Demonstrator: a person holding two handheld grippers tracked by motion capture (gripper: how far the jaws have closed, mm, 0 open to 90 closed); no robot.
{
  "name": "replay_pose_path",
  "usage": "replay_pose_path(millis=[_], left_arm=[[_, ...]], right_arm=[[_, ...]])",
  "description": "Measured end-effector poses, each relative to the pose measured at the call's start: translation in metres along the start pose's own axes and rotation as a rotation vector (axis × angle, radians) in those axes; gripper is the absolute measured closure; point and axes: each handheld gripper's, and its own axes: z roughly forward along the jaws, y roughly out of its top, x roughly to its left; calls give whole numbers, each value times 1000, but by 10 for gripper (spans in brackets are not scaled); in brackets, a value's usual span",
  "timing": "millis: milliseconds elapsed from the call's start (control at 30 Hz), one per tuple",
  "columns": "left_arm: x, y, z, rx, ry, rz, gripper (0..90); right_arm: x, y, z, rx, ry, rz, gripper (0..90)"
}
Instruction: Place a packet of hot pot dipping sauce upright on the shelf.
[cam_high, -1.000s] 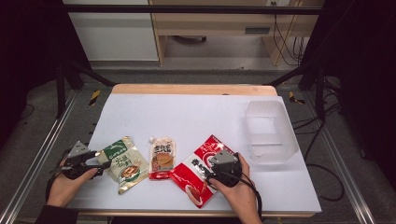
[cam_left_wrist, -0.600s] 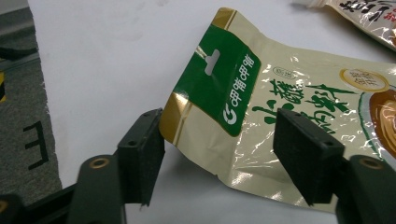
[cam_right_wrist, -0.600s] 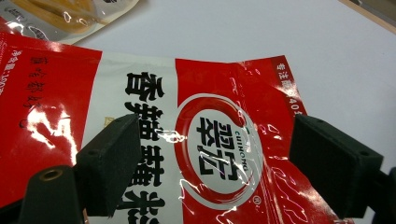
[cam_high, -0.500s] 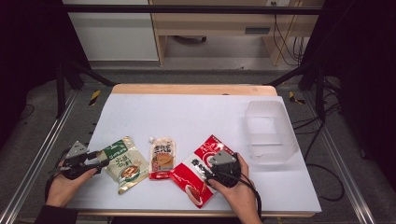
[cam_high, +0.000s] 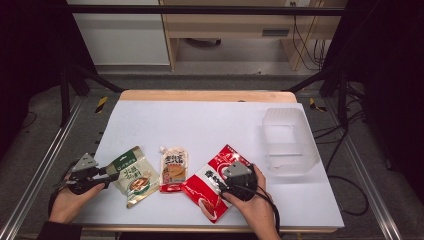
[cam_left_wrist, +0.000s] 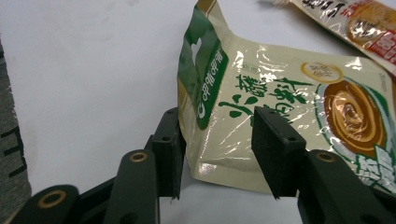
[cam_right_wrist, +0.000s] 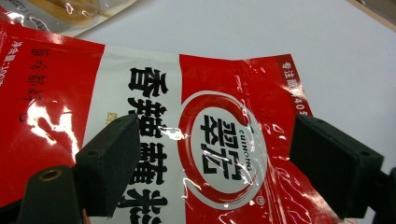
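Free room and obstacles, relative to the orange pouch (cam_high: 174, 169). Beyond it, bare white table (cam_high: 200, 125) lies open. Green pouch (cam_high: 132, 175) sits close on its left, red pouch (cam_high: 212, 187) touches its right; clear bin (cam_high: 290, 142) stands well right.

Glossy foil pouches (cam_high: 132, 176); matt white tabletop (cam_high: 210, 125).

My left gripper (cam_high: 109, 170): black body, grey three-cornered plate on top, lower left of the high view. My right gripper (cam_high: 220, 184): black, grey plate, black cable trailing toward the bottom edge. Jaws are black blocks with small holes; brass-ringed pivots. Dark sleeve, bottom left.
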Motion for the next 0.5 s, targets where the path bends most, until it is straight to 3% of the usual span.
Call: replay_pose_path(millis=[100,233,300,500], left_arm=[[5,-2,6,41,34,-3,617],[9,-1,8,45,49,-1,720],[10,1,6,42,27,3,828],[5,6,-3,2,49,38,896]], right_arm=[[1,0,1,1,3,-12,172],[2,0,2,1,4,-13,172],[3,1,1,6,1,-15,172],[2,0,1,5,-1,-17,171]])
